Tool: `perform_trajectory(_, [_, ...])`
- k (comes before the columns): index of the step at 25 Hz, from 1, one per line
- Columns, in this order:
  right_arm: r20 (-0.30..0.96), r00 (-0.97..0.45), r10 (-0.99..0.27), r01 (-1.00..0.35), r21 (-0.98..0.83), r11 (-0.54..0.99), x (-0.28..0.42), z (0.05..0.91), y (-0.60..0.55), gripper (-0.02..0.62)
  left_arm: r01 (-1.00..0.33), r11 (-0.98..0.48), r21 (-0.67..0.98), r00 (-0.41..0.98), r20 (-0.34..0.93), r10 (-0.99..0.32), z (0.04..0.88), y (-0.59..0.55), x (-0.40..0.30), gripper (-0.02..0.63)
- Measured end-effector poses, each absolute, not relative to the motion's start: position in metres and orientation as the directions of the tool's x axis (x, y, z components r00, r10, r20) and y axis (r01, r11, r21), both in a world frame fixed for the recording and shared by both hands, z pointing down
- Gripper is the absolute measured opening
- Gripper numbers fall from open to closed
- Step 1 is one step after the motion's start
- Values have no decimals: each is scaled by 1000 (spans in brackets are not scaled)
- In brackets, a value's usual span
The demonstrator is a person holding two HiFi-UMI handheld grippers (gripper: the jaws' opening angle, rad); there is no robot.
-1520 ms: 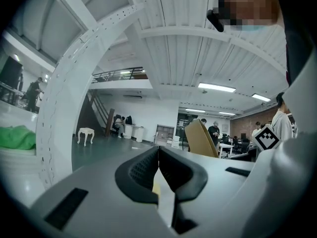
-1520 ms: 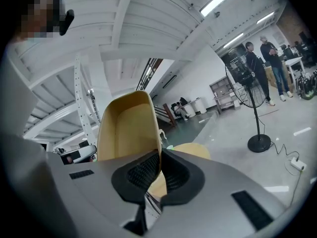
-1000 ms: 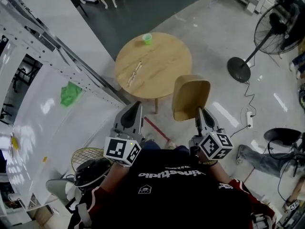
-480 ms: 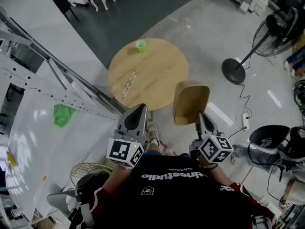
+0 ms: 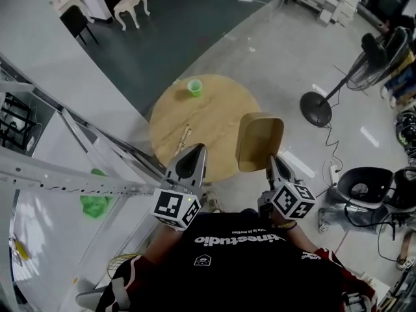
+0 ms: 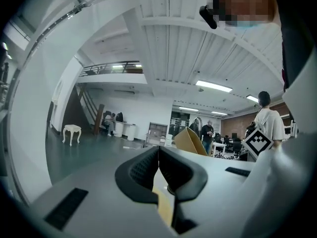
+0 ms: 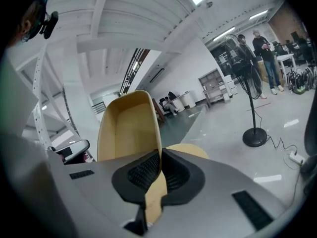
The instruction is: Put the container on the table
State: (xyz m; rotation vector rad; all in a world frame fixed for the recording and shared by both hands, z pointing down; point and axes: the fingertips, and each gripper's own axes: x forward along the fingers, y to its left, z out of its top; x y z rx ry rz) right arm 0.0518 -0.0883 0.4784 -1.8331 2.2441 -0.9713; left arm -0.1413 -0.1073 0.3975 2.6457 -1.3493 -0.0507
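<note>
The container (image 5: 260,140) is a shallow tan wooden tray with rounded corners. It stands on edge in my right gripper (image 5: 272,160), which is shut on its lower rim. In the right gripper view the tray (image 7: 126,128) rises above the closed jaws (image 7: 159,155), its hollow side facing left. The round wooden table (image 5: 224,112) lies just ahead, and the tray hangs above its near right edge. My left gripper (image 5: 197,149) is shut over the table's near edge, apart from the tray. The left gripper view shows its jaws (image 6: 158,150) pressed together, with the tray (image 6: 190,140) off to the right.
A green cup (image 5: 194,87) and a thin stick (image 5: 182,137) lie on the table. A white metal frame (image 5: 78,174) runs along the left. A standing fan (image 5: 316,107), cables and a black seat (image 5: 364,184) are on the right. People stand far off.
Both grippers and the tray have come forward to the table, and now hang over its near edge. Neither gripper's jaws have changed.
</note>
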Motion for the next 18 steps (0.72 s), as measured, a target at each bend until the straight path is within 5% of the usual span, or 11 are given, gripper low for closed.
perform_trajectory(18, [479, -242, -844, -852, -521, -51, 86, 537, -201, 20, -818, -538, 203, 561, 77, -824, 440, -219, -134, 25])
